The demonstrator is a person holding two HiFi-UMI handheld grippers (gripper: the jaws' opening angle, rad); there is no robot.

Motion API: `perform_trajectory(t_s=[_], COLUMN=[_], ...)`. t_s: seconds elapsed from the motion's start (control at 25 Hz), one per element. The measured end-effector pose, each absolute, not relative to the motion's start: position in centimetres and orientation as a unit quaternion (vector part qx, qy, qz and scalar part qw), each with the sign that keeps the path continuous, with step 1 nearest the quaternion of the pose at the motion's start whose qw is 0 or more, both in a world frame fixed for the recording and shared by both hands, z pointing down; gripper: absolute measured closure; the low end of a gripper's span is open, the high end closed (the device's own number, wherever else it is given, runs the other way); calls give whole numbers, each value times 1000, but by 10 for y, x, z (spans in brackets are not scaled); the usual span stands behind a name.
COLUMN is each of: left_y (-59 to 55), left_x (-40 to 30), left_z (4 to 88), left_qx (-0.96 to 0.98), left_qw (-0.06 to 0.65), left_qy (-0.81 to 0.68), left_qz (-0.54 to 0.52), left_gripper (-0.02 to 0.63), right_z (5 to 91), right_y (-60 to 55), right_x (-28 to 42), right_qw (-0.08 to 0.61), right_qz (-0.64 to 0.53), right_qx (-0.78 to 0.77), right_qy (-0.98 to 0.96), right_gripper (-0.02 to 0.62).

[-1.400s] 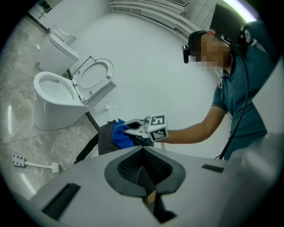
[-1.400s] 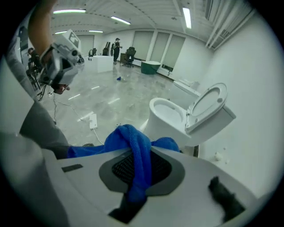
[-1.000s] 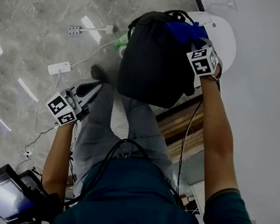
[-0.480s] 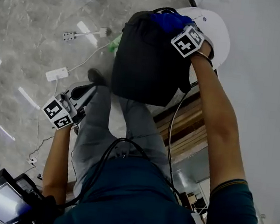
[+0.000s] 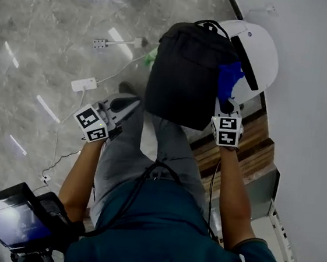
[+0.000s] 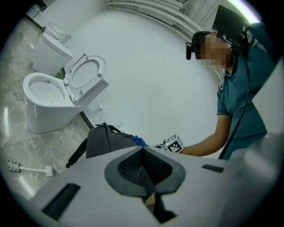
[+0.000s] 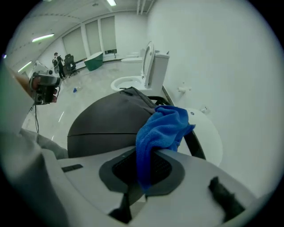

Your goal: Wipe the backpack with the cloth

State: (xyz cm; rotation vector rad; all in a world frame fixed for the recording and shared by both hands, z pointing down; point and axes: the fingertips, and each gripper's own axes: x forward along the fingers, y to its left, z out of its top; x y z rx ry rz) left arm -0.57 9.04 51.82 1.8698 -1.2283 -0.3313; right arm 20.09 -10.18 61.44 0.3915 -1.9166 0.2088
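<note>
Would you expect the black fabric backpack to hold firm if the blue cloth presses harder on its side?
Likely it dents: the black fabric backpack looks soft and rounded. It may also tip, since only the right tongs, shut on the blue cloth, are at it; the left tongs hang apart.

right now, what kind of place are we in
Probably a bathroom-fixture showroom, though I can't be sure: a white toilet with its seat raised stands on the marble-look floor, with a second toilet behind it, in a large open hall.
</note>
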Motion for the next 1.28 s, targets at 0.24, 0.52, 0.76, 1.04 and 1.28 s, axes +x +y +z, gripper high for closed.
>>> perform_trajectory(t_s=[0.24,0.52,0.76,1.04,1.28], left_y=[47,46,74,101,121], left_x=[10,-4,-15,-15,-22], left_z=[462,432,387,393,394], left_qx=[766,783,807,818,824], left_qw=[411,414,425,444,446], left_qy=[-466,-445,-395,-359,-347], left_qz=[-165,-136,-108,-66,-45], left_gripper=[601,601,601,601,601], right_z=[592,627,648,701,718], right_y=[-74,7,120,157,117], right_x=[226,215,207,248,303], right_qw=[524,475,536,642,671], right_qz=[159,270,288,226,295], right_qx=[194,127,34,-73,52], right_qy=[-814,-828,-793,-729,-679], right_gripper=[560,560,560,560,561])
